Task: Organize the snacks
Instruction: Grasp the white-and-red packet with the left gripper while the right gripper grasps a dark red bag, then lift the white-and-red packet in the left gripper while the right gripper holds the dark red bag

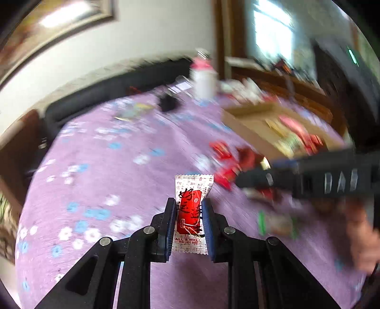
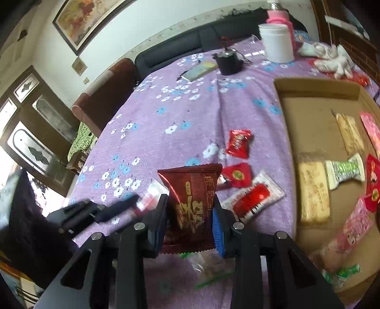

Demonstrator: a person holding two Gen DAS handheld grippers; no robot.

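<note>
My left gripper [image 1: 189, 204] is shut on a white and red candy packet [image 1: 190, 215] and holds it above the purple flowered tablecloth [image 1: 106, 166]. My right gripper [image 2: 190, 202] is shut on a dark red snack packet [image 2: 192, 204], also held above the cloth. The cardboard tray [image 2: 315, 95] lies to the right and holds several wrapped snacks. Loose red packets [image 2: 238, 143] and a white and red packet [image 2: 253, 200] lie on the cloth just left of the tray. The right gripper also shows in the left wrist view [image 1: 239, 181], blurred.
A white jar [image 2: 276, 42], a pink bottle [image 2: 277, 15], a black cup [image 2: 228, 63] and a phone [image 2: 199, 70] stand at the table's far side. White cloth [image 2: 332, 55] lies beyond the tray. A green-edged clear packet [image 2: 211, 268] lies under my right gripper.
</note>
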